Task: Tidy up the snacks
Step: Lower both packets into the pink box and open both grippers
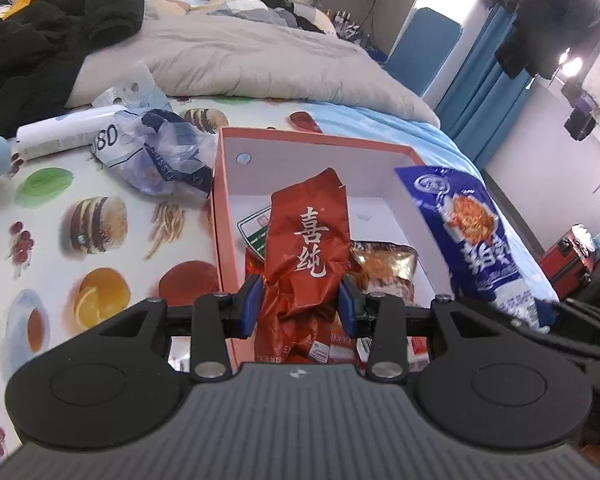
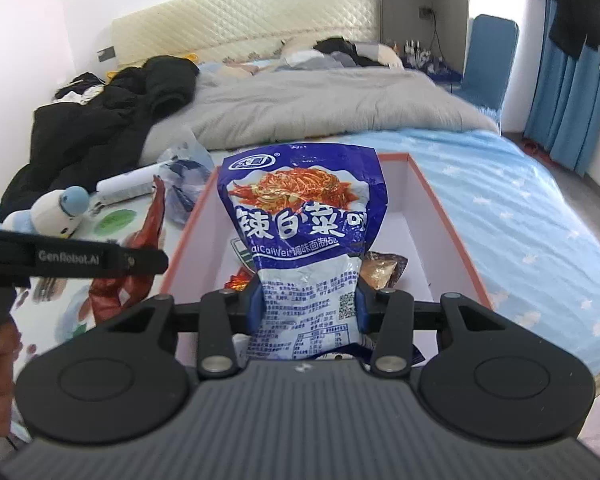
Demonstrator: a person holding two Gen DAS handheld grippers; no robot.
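Item one: my left gripper [image 1: 300,306] clamps a red snack packet [image 1: 306,252] above the orange box [image 1: 219,216]. Item two: my right gripper [image 2: 309,304] clamps a blue snack packet [image 2: 304,236] above that box, other snacks [image 2: 382,270] inside.

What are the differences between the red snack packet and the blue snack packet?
The red packet is brick red with large white characters only; the blue packet is blue and white with a food picture. The red packet is in the left hand-held gripper, the blue packet in the right hand-held gripper. Both are held above the orange box.
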